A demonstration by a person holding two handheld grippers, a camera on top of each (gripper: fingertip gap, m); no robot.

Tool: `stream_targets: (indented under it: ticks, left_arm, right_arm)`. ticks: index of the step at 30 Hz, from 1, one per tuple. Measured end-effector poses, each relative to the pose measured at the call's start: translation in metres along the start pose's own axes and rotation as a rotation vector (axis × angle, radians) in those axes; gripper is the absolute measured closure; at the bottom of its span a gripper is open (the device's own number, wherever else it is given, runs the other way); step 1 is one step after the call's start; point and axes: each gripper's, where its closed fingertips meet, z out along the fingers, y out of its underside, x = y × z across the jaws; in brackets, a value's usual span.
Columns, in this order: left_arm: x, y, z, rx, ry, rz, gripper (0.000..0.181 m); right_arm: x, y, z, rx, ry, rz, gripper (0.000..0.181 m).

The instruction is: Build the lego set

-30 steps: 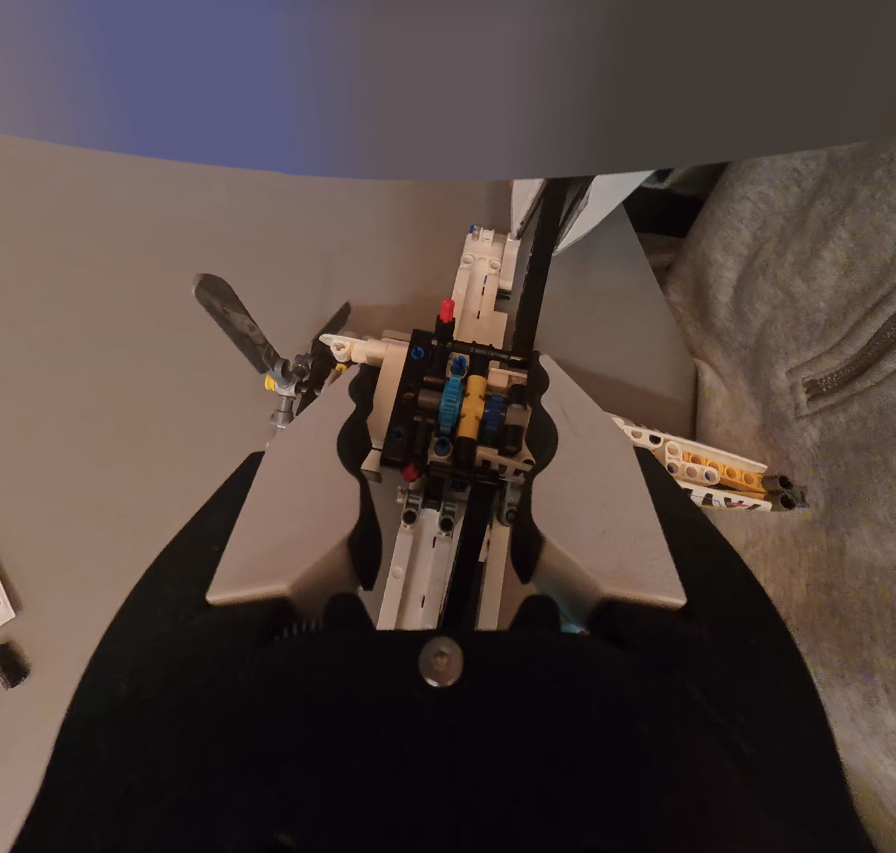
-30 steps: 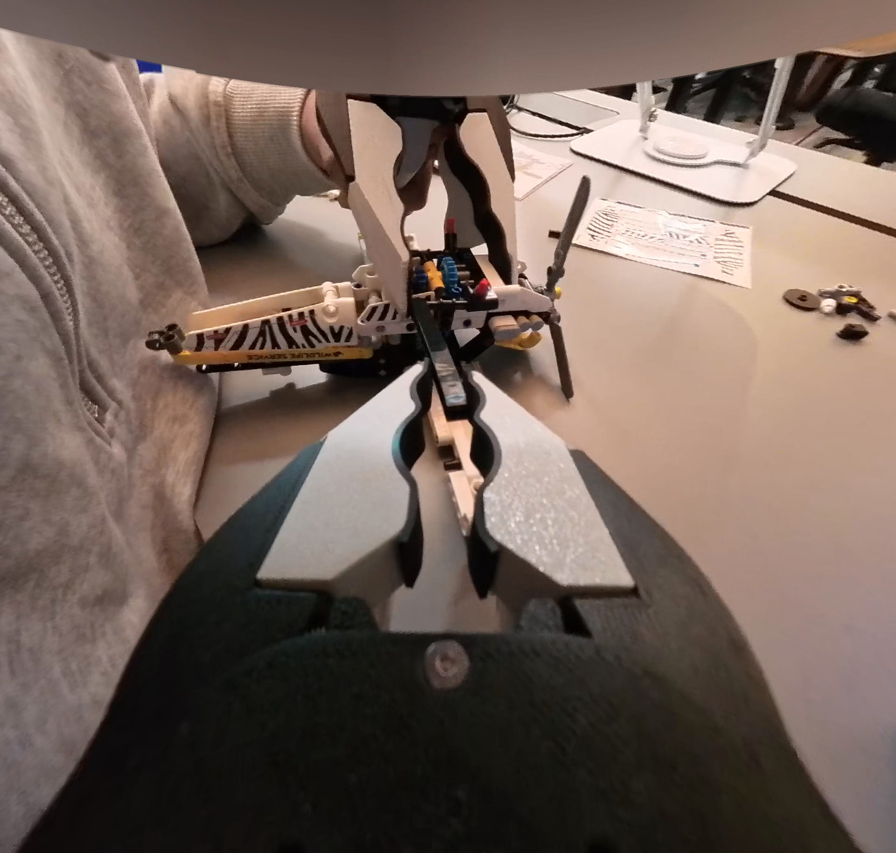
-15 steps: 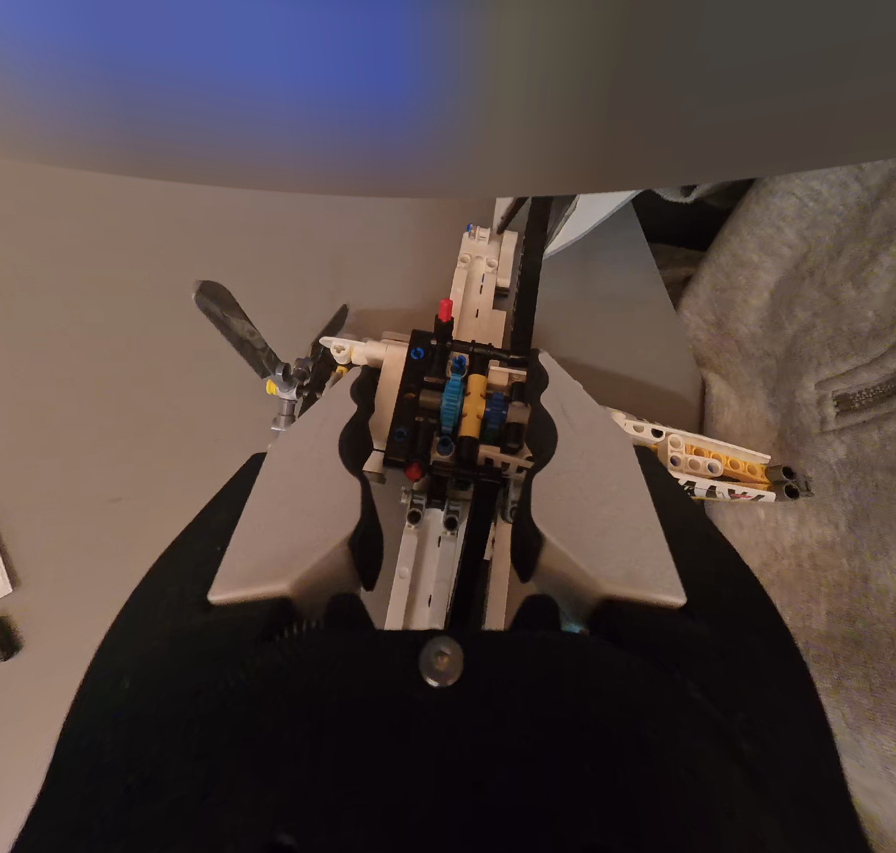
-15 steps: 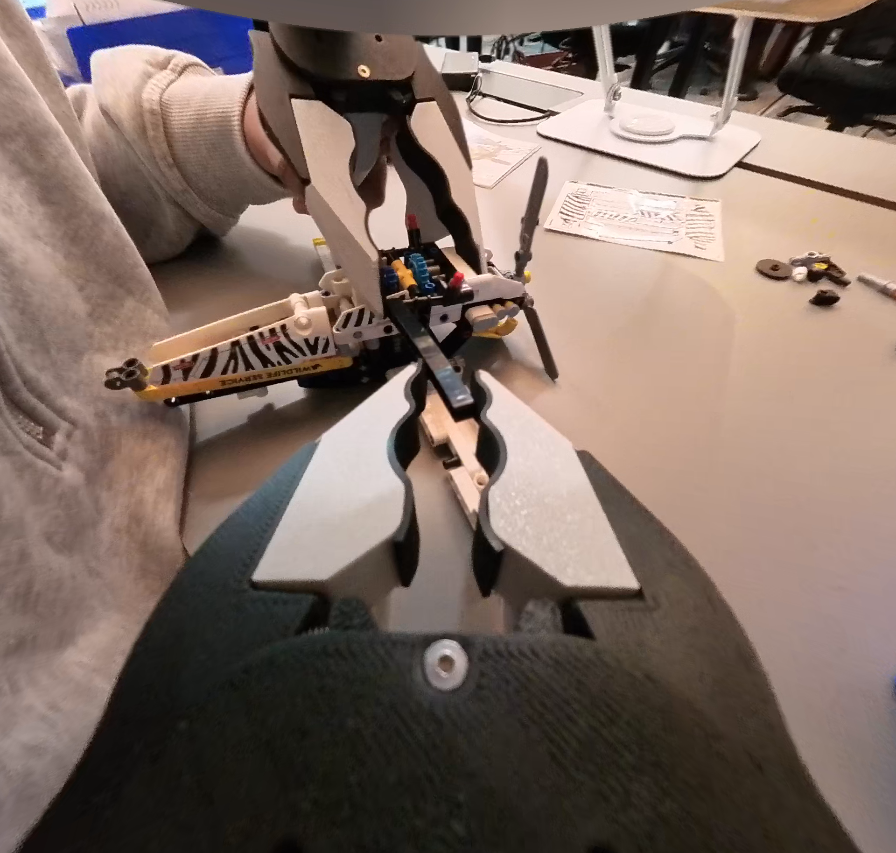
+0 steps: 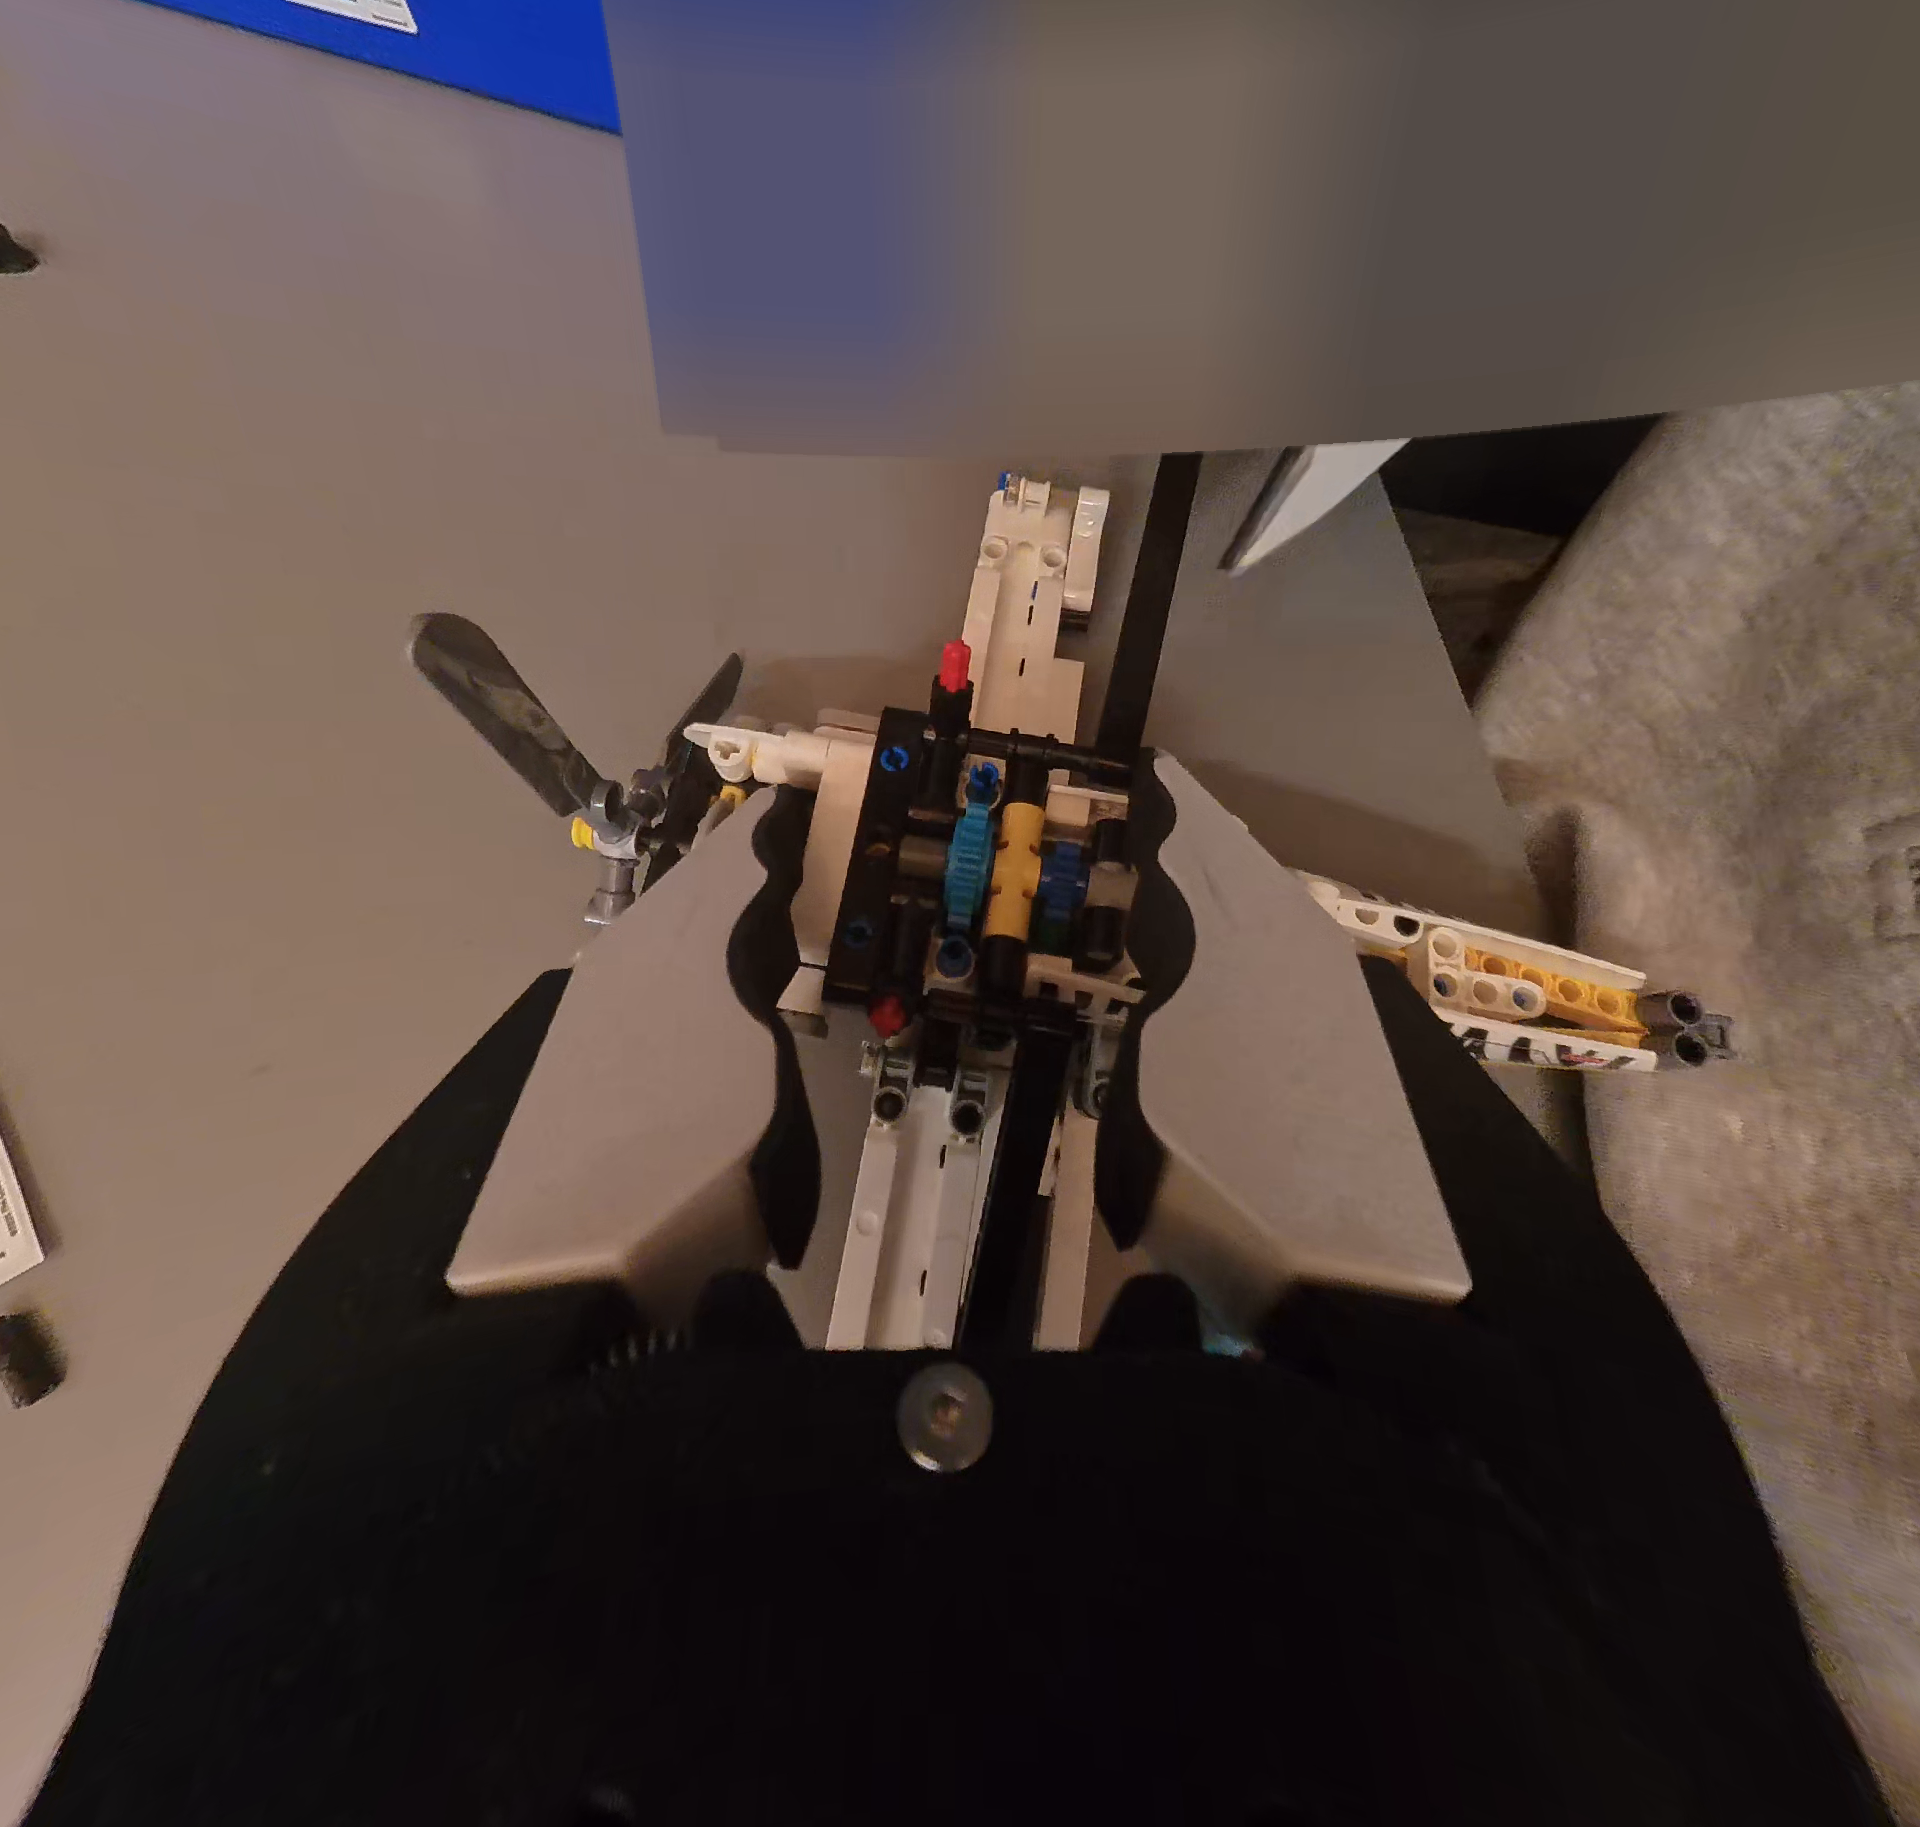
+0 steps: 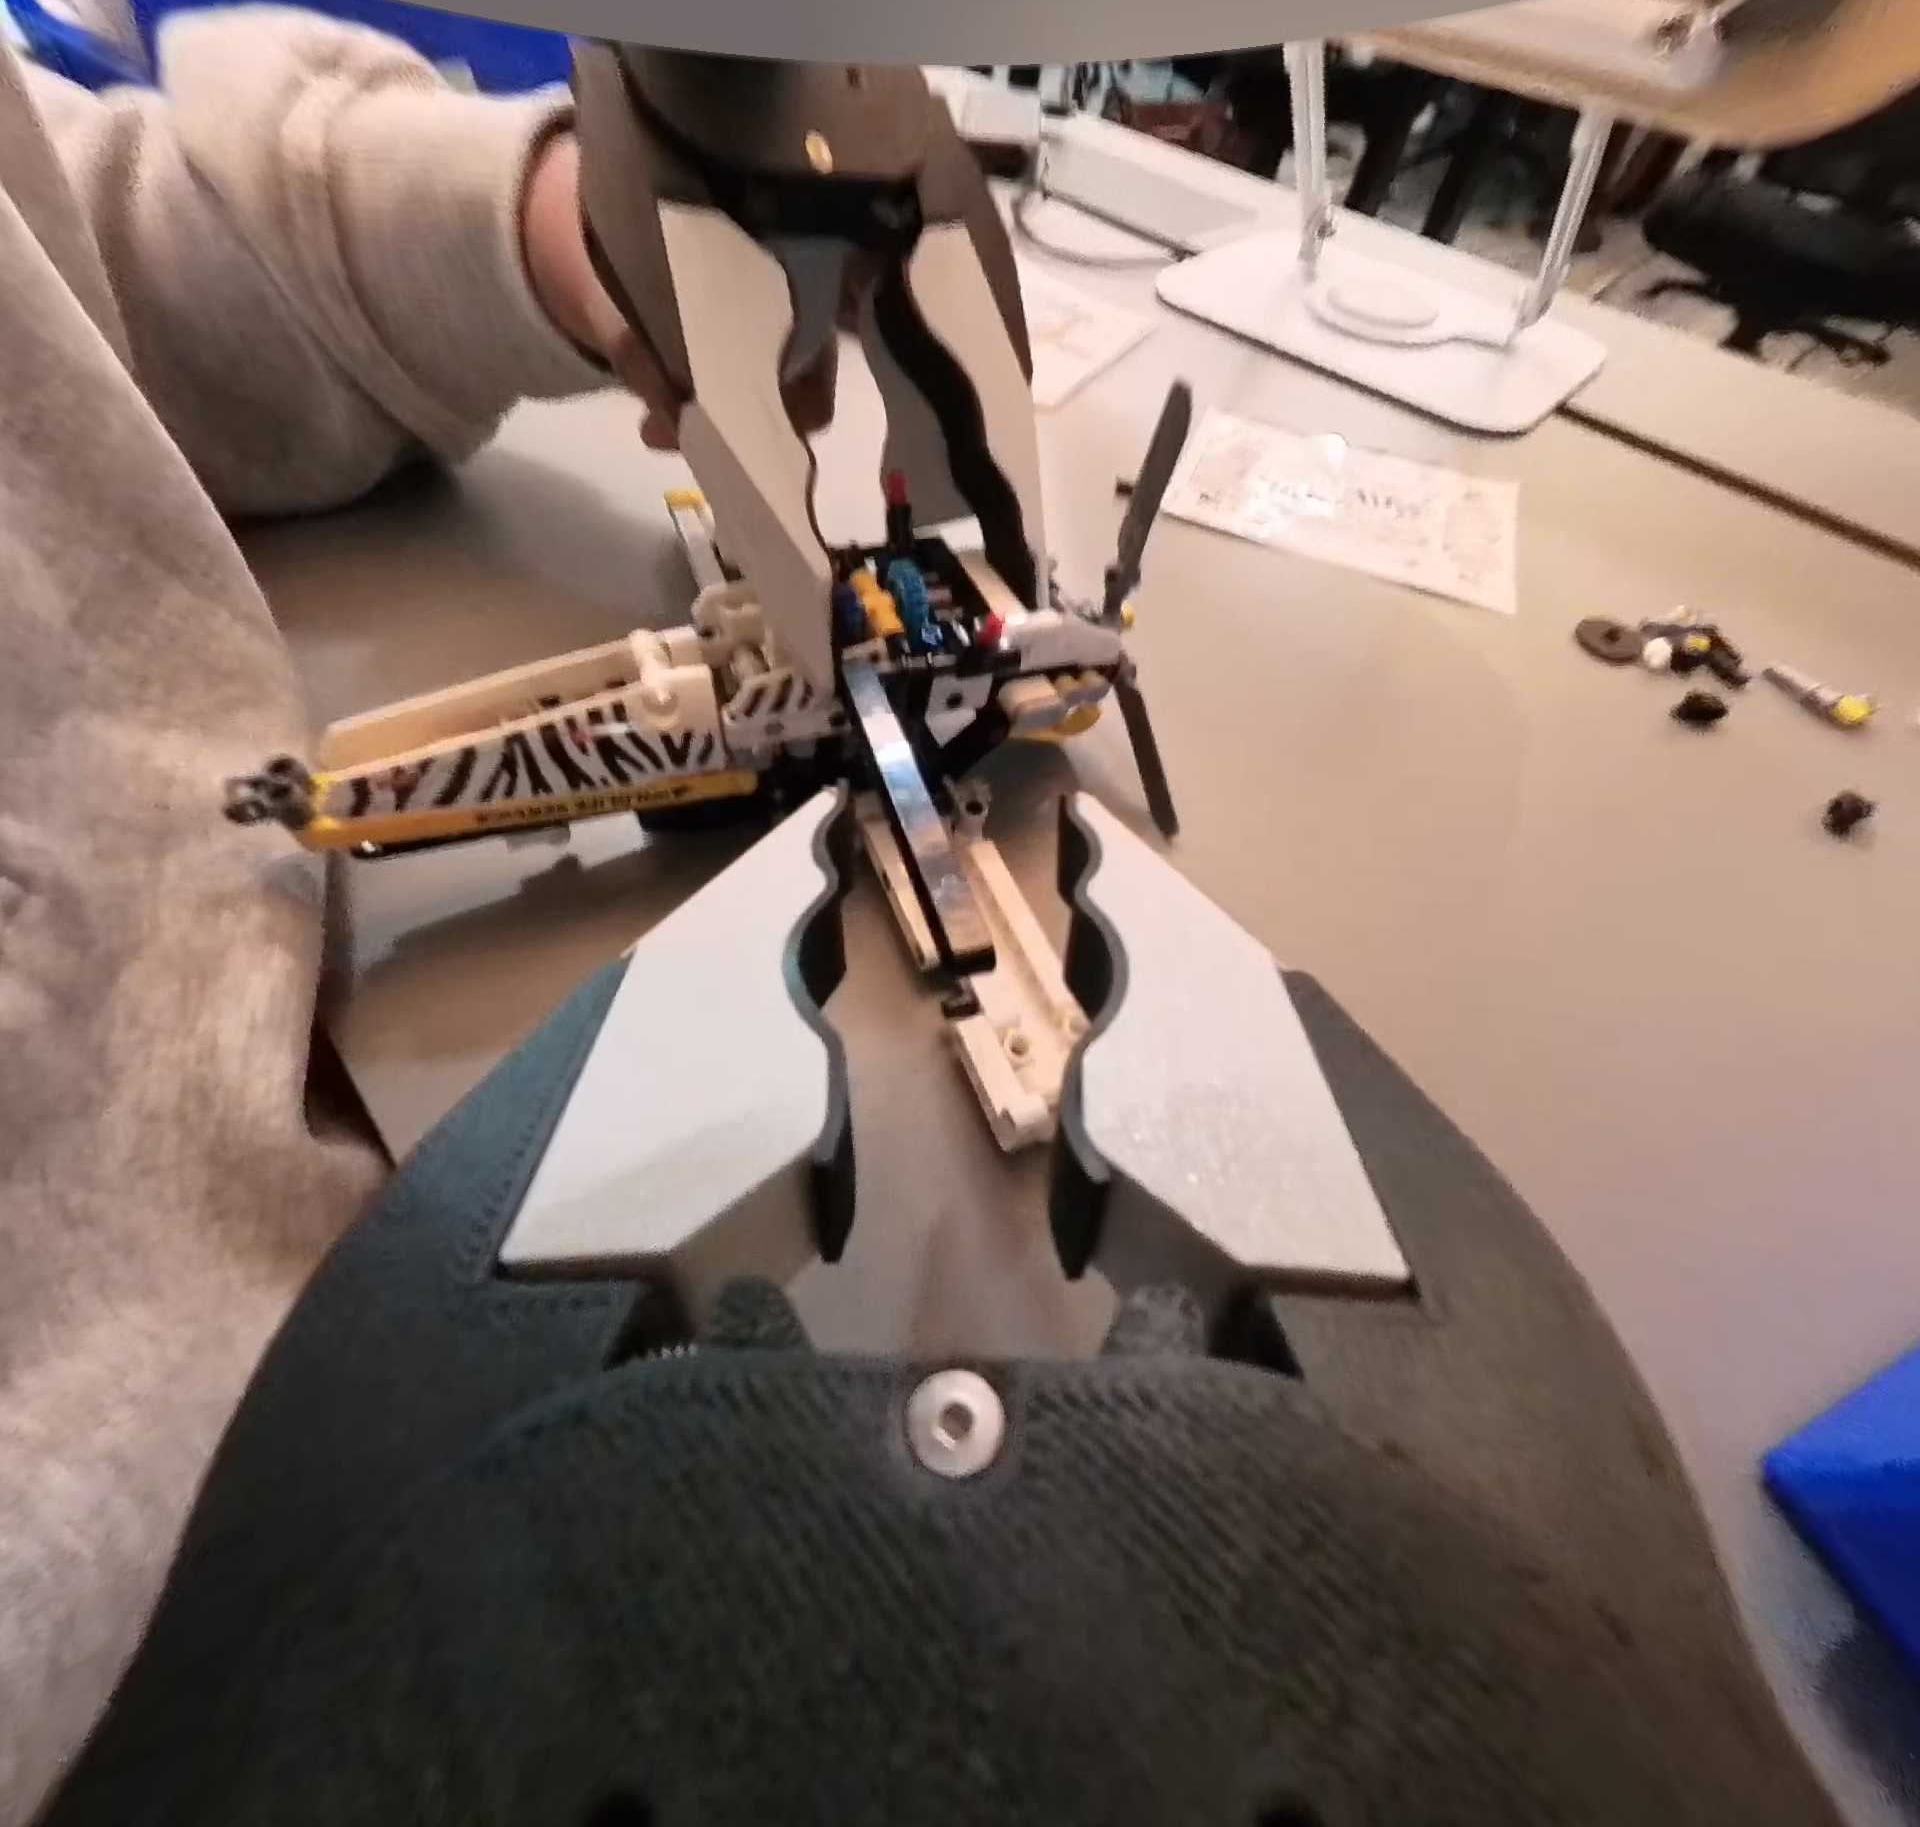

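Observation:
A lego plane point(image 5: 997, 873) with a black geared core, white wings, a zebra-striped tail boom point(image 6: 540, 769) and a grey propeller point(image 6: 1141, 510) sits on the grey table point(image 6: 1455, 946). My left gripper point(image 5: 966, 801) is shut on the plane's core from above; it also shows in the right wrist view point(image 6: 925, 614). My right gripper point(image 6: 954, 806) is open, low over the near white wing point(image 6: 1013, 1039). A glossy black beam point(image 6: 925, 842) lies along that wing between the fingers, touching neither.
A sticker sheet point(image 6: 1340, 520) and several small loose parts point(image 6: 1683, 650) lie to the right. A white stand base point(image 6: 1382, 343) is behind them. A blue box point(image 6: 1860, 1507) is at the near right. A person's grey sleeve point(image 6: 312, 250) is on the left. One gripper's finger ends stand about 7 cm off the other's.
My right gripper has opened and let go of the black beam, drawing back and rising a little. My left gripper has kept its hold on the plane.

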Motion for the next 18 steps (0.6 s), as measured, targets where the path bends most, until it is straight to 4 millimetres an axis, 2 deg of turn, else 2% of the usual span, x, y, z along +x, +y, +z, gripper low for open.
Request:
stream_targets:
  ticks: [4, 10, 13, 18]
  left_arm:
    - [0.0, 0.0, 0.001, -0.003, -0.001, 0.0, 0.116]
    - [0.0, -0.001, 0.001, -0.001, 0.0, 0.003, 0.116]
    - [0.0, -0.001, 0.002, 0.0, 0.001, 0.002, 0.117]
    - [0.001, -0.001, 0.002, 0.001, 0.007, 0.007, 0.116]
  right_arm:
    - [-0.009, -0.017, 0.007, 0.033, -0.069, -0.023, 0.148]
    - [-0.015, 0.0, 0.032, -0.093, -0.165, -0.093, 0.163]
    - [-0.02, -0.001, 0.034, -0.065, -0.243, -0.063, 0.172]
    - [-0.022, -0.002, 0.034, -0.028, -0.293, -0.027, 0.174]
